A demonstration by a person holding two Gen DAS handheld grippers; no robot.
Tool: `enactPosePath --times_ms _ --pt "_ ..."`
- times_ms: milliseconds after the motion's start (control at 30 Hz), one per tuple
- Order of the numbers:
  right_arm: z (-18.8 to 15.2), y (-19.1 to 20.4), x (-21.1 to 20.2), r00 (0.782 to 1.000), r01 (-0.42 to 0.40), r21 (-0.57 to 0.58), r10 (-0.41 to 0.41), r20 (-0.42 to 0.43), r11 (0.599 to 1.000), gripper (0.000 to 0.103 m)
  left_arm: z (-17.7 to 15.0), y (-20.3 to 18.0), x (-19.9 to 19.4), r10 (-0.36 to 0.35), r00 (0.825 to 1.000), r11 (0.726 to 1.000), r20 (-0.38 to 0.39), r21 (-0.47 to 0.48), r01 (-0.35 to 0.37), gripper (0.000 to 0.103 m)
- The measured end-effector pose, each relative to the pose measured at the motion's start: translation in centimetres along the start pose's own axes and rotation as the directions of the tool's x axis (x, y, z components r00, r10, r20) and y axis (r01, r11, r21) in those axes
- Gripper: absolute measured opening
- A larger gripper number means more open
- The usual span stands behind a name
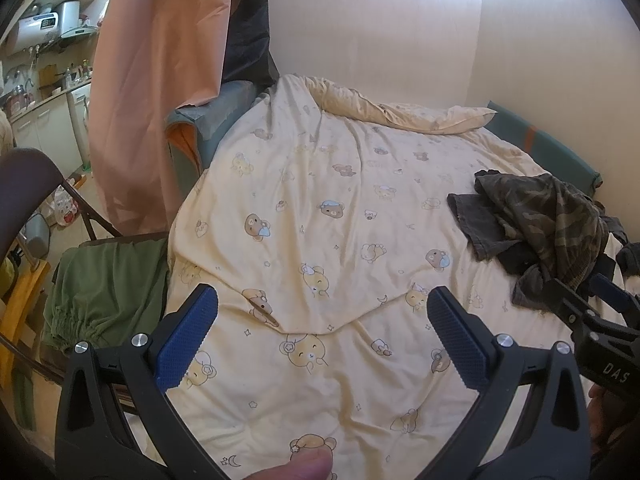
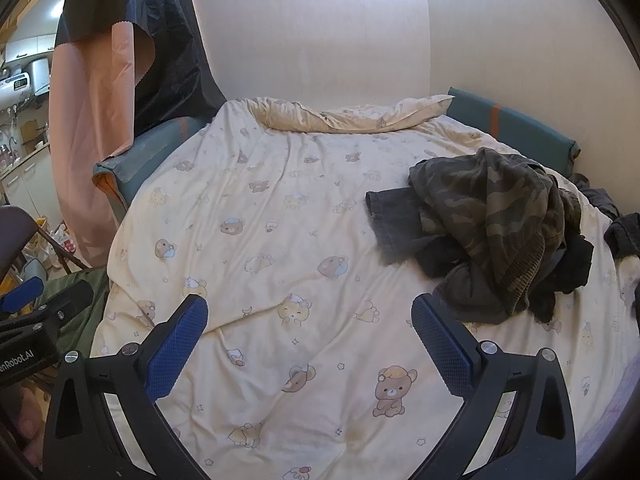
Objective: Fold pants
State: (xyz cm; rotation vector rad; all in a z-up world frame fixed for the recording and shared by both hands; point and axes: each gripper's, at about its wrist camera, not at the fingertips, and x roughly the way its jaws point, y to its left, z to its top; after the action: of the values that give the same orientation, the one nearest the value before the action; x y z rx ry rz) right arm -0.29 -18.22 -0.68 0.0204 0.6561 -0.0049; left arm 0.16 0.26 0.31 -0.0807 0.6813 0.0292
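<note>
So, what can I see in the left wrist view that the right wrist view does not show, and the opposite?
Only the left wrist view shows the folded green garment on the chair beside the bed, and a thumb tip at the bottom edge. Only the right wrist view shows the black clothes behind the camouflage pants. Both show the bear-print duvet, the pile and open jaws on the left gripper and right gripper.
</note>
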Motion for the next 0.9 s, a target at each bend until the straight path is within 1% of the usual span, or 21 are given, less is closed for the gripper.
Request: enactPosePath --times_ms 900 --pt "0.12 0.04 0.00 1.000 0.007 -0.001 -0.007 0.011 1.000 0.103 -0.05 -0.05 -0.06 0.003 1.000 1.000 0.002 0.003 -0.003 0.103"
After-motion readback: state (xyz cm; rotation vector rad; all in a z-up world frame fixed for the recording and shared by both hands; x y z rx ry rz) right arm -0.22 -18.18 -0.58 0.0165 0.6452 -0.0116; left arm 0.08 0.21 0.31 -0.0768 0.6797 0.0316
